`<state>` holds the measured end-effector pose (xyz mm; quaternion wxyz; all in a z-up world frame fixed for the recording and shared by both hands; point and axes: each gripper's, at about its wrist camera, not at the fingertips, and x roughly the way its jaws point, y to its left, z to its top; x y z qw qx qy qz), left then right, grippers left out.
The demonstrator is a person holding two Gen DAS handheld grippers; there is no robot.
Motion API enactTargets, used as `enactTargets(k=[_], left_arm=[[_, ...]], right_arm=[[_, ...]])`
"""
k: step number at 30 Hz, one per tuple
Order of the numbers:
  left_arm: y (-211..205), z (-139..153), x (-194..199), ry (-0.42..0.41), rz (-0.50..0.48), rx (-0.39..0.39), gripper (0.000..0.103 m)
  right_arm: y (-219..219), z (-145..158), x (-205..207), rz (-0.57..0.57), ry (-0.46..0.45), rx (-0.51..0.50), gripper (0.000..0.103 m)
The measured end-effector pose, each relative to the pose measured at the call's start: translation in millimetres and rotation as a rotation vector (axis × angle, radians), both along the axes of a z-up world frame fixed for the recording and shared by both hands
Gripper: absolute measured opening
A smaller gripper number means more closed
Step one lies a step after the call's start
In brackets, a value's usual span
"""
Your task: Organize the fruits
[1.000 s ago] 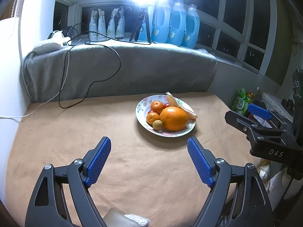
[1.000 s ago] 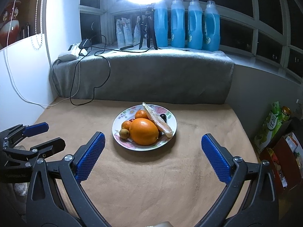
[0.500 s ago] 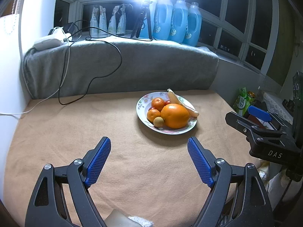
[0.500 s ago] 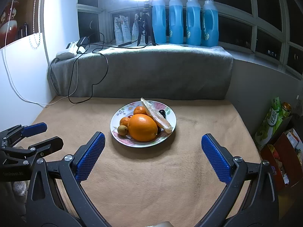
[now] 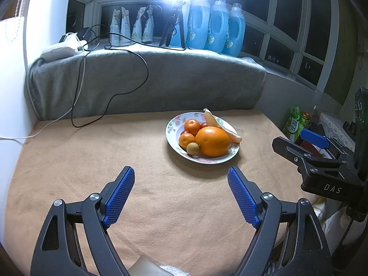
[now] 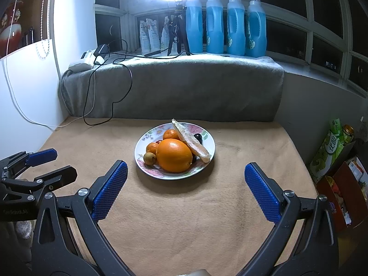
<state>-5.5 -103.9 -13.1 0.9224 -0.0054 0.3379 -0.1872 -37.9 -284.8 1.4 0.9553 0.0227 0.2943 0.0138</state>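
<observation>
A flowered plate (image 5: 172, 129) (image 6: 208, 138) sits mid-table on the tan cloth. It holds a large orange (image 5: 212, 140) (image 6: 174, 154), two small tangerines (image 5: 192, 125) (image 6: 151, 148), a small brown round fruit (image 5: 192, 148) (image 6: 150, 158), a long pale peeled banana (image 5: 222, 127) (image 6: 191, 141), small red fruit and a dark one (image 6: 198, 137). My left gripper (image 5: 181, 194) is open and empty, short of the plate. My right gripper (image 6: 184, 188) is also open and empty, just before the plate. Each gripper shows at the other view's edge (image 5: 306, 147) (image 6: 34, 168).
A grey blanket-covered ledge (image 6: 174, 85) rises behind the table, with cables (image 5: 128, 89), a tripod (image 6: 177, 34) and blue detergent bottles (image 6: 234, 25) on it. A white wall stands left. Boxes and green packets (image 6: 333, 147) crowd the floor to the right.
Both views have tilted slightly, so the plate sits a little higher in the frames. Both grippers stay open and empty.
</observation>
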Motion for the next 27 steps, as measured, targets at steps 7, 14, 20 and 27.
enactTargets(k=[7,14,20,27], left_arm=[[-0.6,-0.1,-0.3,0.0,0.001,0.001,0.083],[-0.6,-0.1,-0.1,0.0,0.001,0.0,0.083],[-0.7,0.0,0.1,-0.001,0.0,0.0,0.083],[-0.4,-0.4,-2.2,-0.028,-0.005,-0.004,0.083]], right_arm=[[-0.2,-0.5,1.1,0.002,0.0,0.0,0.103],[-0.8,-3.6,3.1,0.005,0.006,0.003,0.103],[-0.9,-4.0,3.3,0.006,0.006,0.003,0.103],[-1.0,-8.0,2.8,0.005,0.01,0.005,0.103]])
